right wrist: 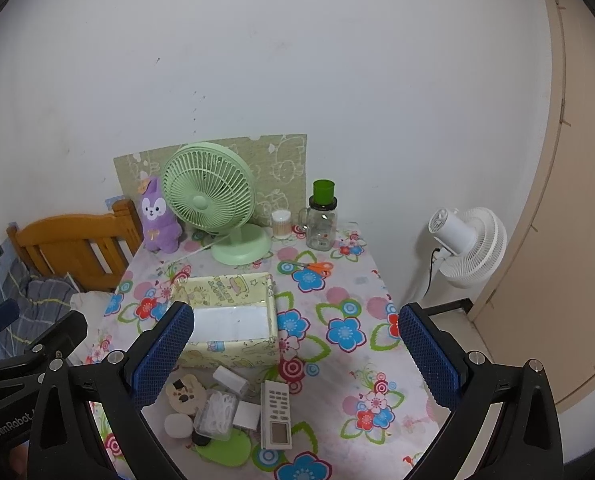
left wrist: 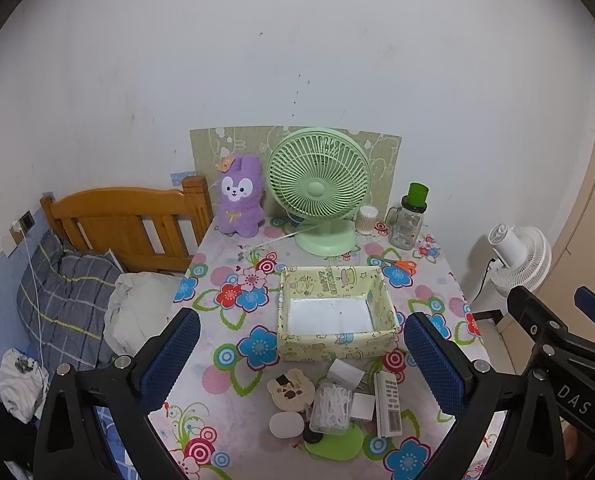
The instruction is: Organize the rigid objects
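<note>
Remote (left wrist: 388,404) lies below the wide-open left tool (left wrist: 301,356)

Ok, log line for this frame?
left gripper: open, hovering | right gripper: open, hovering | storage box: empty | remote, charger, floss-pick box: on table, untouched

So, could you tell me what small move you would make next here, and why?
Probably lower the right gripper onto the white remote control. Both grippers, including the left gripper, hang open and hold nothing. The yellow patterned storage box looks empty, while the small items lie clustered in front of it. The remote lies at the pile's right edge, so it looks easiest to grasp.
</note>
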